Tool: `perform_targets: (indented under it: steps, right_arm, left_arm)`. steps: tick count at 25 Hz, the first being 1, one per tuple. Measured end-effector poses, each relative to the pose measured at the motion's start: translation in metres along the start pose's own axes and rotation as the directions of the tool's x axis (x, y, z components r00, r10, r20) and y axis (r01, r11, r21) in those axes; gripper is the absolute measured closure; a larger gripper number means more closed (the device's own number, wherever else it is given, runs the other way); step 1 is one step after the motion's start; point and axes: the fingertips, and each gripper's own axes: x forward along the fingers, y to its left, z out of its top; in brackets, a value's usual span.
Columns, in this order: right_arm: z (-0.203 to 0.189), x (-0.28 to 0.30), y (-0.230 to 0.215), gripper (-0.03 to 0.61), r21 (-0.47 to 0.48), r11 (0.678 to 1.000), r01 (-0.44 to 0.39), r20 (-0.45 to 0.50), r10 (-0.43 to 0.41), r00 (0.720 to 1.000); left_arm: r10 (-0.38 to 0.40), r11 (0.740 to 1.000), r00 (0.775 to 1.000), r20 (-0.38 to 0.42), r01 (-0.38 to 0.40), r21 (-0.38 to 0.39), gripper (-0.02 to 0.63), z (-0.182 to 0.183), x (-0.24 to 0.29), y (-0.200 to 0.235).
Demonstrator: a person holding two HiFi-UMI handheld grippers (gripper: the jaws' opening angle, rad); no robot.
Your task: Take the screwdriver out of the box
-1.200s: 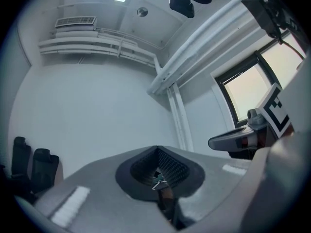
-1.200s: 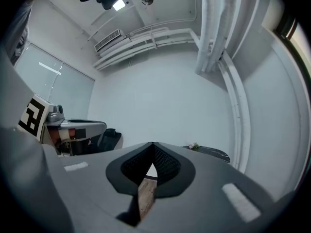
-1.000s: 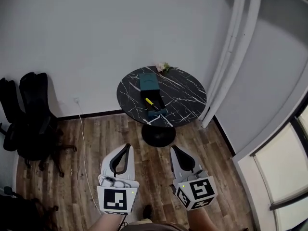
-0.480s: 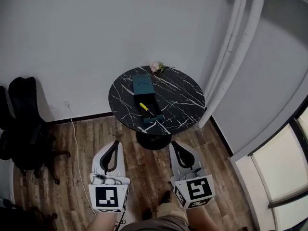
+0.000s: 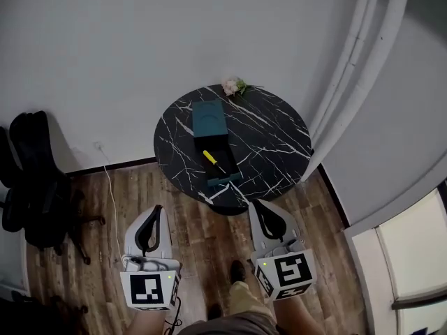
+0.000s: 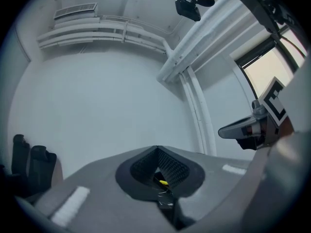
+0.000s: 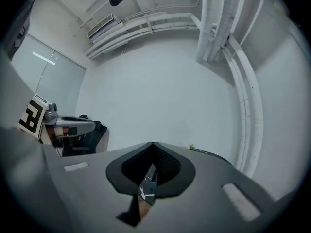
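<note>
Screwdriver [image 5: 210, 158] in box [image 5: 211, 121] plain only from head view.

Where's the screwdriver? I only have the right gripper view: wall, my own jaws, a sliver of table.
Observer: The head view shows the screwdriver, with a yellow handle, lying in the open box on the round black table.
Operator: Are the grippers at the table?
Observer: No. The left gripper and the right gripper are both over the wood floor, short of the table's near edge.
Operator: What about the left jaws?
Observer: In the left gripper view they're together at the tips, with nothing held between them.
</note>
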Motion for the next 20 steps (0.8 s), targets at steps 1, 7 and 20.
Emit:
perform_targets:
  steps: [1,7,20]
  right_arm:
    - [-0.001,0.009,-0.008,0.554,0.004,1.0,-0.008,-0.004,0.008,1.0]
    - [-0.002,0.061,-0.048,0.554,0.018,0.997,-0.071,-0.017,0.071,0.997]
    - [0.033,0.147,-0.065,0.554,-0.025,0.97,-0.24,0.044,0.241,0.969]
  left_arm:
    - [0.012,1.0,1.0,-0.006,-0.012,0.004,0.614,-0.001,0.01,0.001]
    - [0.071,0.997,0.997,-0.035,-0.07,0.026,0.614,0.0,0.062,-0.003]
    - [0.225,0.972,0.974,0.019,-0.226,0.065,0.614,0.028,0.112,0.017]
